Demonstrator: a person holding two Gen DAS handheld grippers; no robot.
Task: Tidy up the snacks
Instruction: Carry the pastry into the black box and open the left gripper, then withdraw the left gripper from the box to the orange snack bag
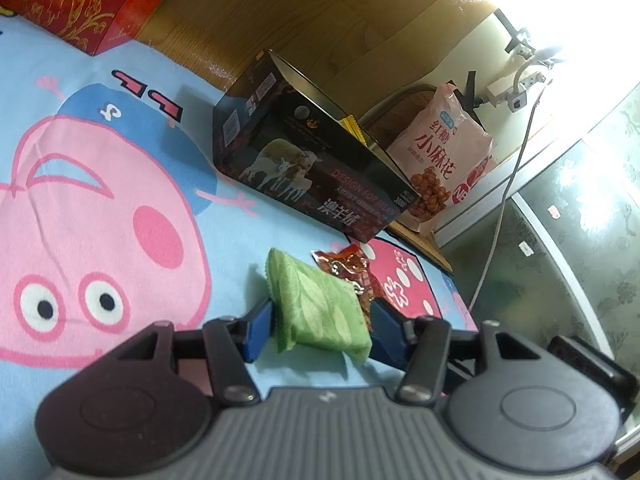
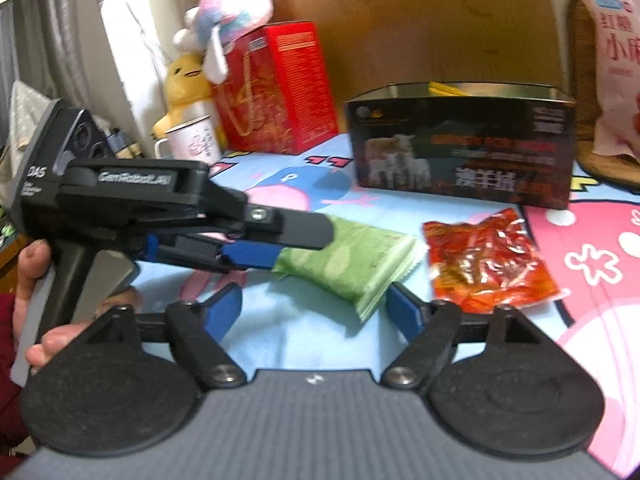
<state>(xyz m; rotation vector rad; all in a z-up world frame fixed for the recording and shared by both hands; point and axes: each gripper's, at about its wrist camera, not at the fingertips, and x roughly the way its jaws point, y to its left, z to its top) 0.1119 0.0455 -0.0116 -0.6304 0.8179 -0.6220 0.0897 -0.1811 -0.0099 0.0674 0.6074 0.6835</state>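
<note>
A green snack packet point(image 1: 320, 308) point(image 2: 352, 260) lies on the pink-pig blanket point(image 1: 120, 200). My left gripper point(image 1: 322, 322) has a blue finger on each side of the packet, touching it; the packet looks slightly lifted. In the right wrist view the left gripper point(image 2: 288, 240) reaches in from the left onto the packet. A red snack packet point(image 1: 352, 272) point(image 2: 488, 264) lies just right of the green one. A dark open box point(image 1: 312, 160) point(image 2: 460, 148) with sheep pictures stands behind them. My right gripper point(image 2: 316, 314) is open and empty, in front of the green packet.
A pink snack bag point(image 1: 448, 160) point(image 2: 616, 64) leans at the right behind the box. A red gift box point(image 1: 80, 0) point(image 2: 276, 88), plush toys point(image 2: 208, 52) and a white mug point(image 2: 196, 140) stand at the back left. A white cable point(image 1: 504, 192) hangs at the right.
</note>
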